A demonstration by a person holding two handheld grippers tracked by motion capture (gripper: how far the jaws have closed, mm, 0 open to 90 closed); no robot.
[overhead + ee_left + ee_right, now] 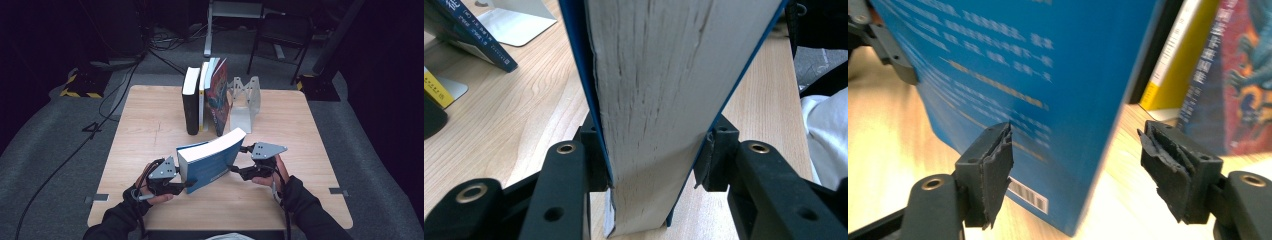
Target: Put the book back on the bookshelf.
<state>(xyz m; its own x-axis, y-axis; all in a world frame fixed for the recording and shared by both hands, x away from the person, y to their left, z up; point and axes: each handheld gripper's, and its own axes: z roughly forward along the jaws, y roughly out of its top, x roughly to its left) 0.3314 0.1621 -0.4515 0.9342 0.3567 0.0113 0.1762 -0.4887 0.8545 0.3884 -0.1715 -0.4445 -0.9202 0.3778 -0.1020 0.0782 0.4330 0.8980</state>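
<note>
- Nearest to us in the high view, our two forearms come in from the bottom edge, each hand holding a gripper over the near half of the wooden bench (140, 115).
- We hold the blue book (210, 159) tilted above the bench, its white page block facing up and away, its blue cover facing us.
- Our left gripper (187, 184) is clamped on the book's lower near corner; in the left gripper view both pads press the blue covers on either side of the page block (659, 100), so the book (659, 100) is pinched across its thickness.
- Our right gripper (232, 169) sits just beside the book's right edge. In the right gripper view its jaws stand apart, with the blue cover (1013, 75) and its barcode behind the left pad and a clear gap before the right pad; it looks to us as if neither pad presses the book, though the left one may be brushing it.
- Farther back on the bench we see a row of upright books: a black book (190, 102), a yellow-spined one (202, 100) and a red-and-blue illustrated book (218, 97) leaning on them.
- Just right of that row stands a white metal bookend (245, 102), apart from the book we hold.
</note>
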